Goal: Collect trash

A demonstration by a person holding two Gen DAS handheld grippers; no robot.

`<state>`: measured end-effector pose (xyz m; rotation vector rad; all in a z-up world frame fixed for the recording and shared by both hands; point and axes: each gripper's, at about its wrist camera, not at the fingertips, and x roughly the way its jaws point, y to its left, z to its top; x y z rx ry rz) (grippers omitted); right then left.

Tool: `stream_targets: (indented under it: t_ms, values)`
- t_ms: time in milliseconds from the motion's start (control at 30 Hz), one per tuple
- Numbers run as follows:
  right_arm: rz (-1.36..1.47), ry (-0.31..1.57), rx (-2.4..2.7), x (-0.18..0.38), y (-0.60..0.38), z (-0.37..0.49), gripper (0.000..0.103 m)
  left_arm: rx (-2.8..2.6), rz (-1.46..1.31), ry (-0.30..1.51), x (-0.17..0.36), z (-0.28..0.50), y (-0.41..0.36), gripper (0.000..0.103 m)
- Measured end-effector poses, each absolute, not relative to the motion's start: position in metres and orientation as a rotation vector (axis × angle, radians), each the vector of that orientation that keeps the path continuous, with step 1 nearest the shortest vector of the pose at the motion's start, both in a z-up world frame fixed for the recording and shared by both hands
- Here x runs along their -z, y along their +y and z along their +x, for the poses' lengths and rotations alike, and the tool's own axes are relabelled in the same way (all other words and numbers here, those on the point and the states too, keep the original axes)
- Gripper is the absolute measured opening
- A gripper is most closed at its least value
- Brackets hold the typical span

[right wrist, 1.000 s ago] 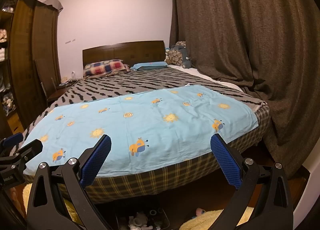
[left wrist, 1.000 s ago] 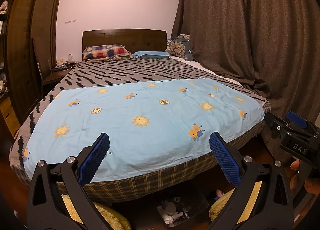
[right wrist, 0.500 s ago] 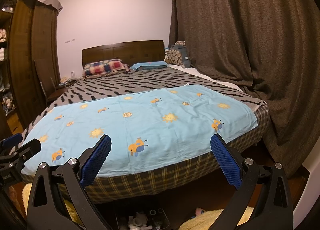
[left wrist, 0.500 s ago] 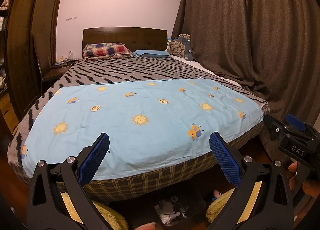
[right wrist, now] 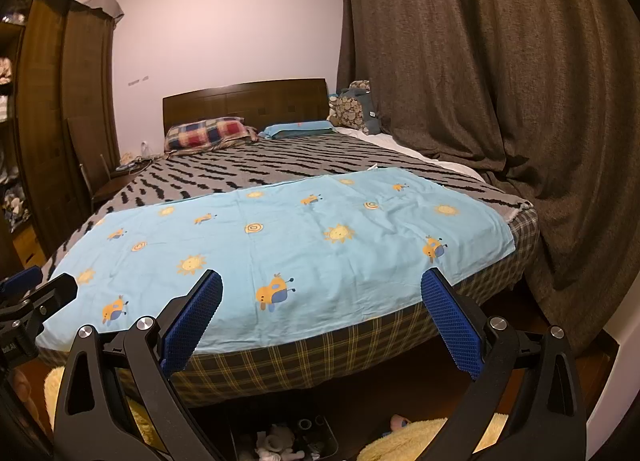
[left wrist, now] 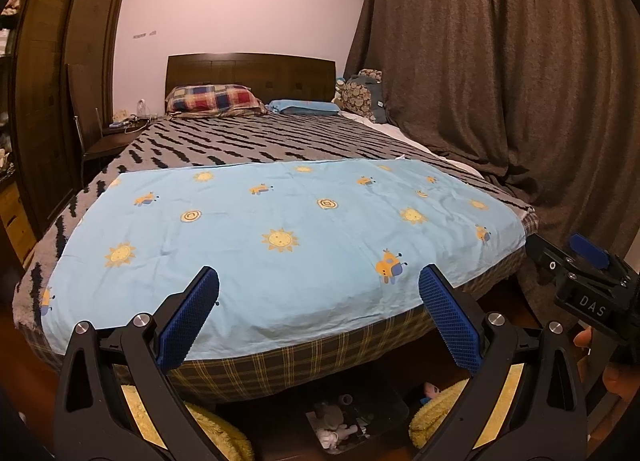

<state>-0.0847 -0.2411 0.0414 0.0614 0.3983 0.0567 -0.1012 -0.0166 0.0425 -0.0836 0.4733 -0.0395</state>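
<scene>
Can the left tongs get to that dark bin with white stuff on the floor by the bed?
Probably yes. The left tongs are open and empty, and the dark bin sits on the floor just below them, in front of the bed, with nothing visibly blocking a downward reach.

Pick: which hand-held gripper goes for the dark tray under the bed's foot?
Left, marginally. Both open. The left hand-held gripper frames the whole dark tray; the right hand-held gripper sees it cropped.
</scene>
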Motion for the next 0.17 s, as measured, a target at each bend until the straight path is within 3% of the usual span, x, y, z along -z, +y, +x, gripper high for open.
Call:
stream_targets:
  t_ms: [167]
  values:
    - [0.060,0.400,-0.056,-0.0417,-0.2412,-0.0847,0.100,0.046,-0.084,0.479,-0.0421,-0.1002,-0.0166,0.095]
